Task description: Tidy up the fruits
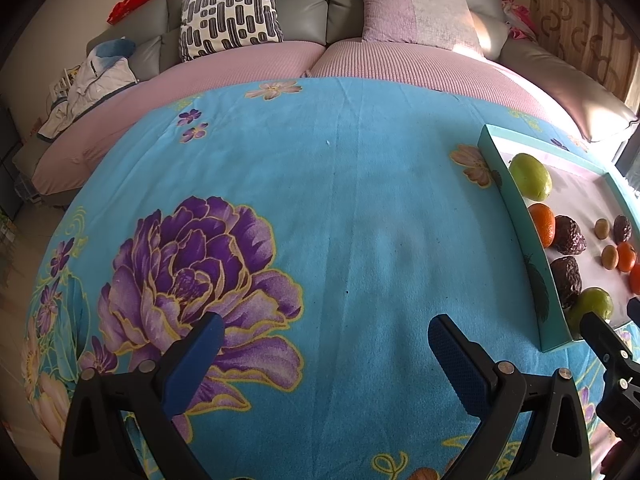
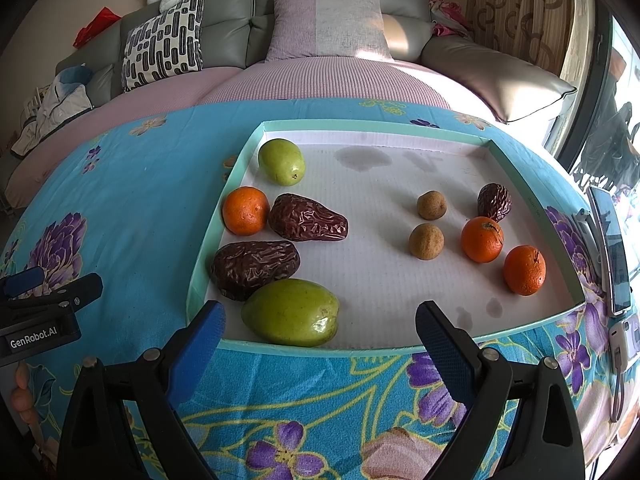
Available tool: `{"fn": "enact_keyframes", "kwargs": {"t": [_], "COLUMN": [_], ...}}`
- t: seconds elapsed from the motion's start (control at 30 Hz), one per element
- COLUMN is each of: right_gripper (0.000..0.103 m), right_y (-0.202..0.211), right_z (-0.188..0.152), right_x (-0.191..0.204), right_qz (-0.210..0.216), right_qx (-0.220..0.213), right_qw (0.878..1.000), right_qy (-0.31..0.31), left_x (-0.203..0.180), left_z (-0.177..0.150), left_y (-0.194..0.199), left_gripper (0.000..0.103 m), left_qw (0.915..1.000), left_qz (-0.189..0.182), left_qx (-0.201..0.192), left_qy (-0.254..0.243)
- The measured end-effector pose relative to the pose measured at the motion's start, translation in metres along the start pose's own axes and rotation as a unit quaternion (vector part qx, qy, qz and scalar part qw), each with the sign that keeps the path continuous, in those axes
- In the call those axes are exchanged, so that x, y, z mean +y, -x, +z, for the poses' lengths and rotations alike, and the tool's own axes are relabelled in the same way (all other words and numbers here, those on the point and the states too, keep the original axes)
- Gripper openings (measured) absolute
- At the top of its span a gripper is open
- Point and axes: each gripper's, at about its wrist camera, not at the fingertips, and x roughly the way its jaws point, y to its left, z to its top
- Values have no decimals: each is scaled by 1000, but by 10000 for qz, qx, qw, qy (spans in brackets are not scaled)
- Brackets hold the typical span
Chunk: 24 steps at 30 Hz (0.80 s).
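The right claw (image 2: 320, 330) gapes empty at the near rim of the tray (image 2: 320, 347), a green fruit (image 2: 291, 312) just ahead between its fingers. Beyond lie two dates (image 2: 256, 266), oranges (image 2: 245, 211) and longans (image 2: 426, 241) further right. The left claw (image 1: 326, 342) hangs wide open over the flowered cloth (image 1: 340, 184), the tray to its right.

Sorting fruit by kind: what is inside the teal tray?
Inside the teal tray: two green fruits, three oranges, three wrinkled dates, two small brown fruits. Nothing is covered.
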Motion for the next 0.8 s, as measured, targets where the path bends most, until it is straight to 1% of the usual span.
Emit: {"fn": "enact_keyframes", "kwargs": {"t": [0.8], "right_gripper": [96], "right_y": [0], "right_z": [0], "right_x": [0], "right_qz": [2], "right_qx": [4], "right_qw": [10000], "right_qy": [-1], "left_x": [1], "left_z": [-1], "left_y": [-2], "left_gripper": [103], "left_qw": [10000], "left_qz": [-5], "left_qx": [19], "left_qy": [5]}}
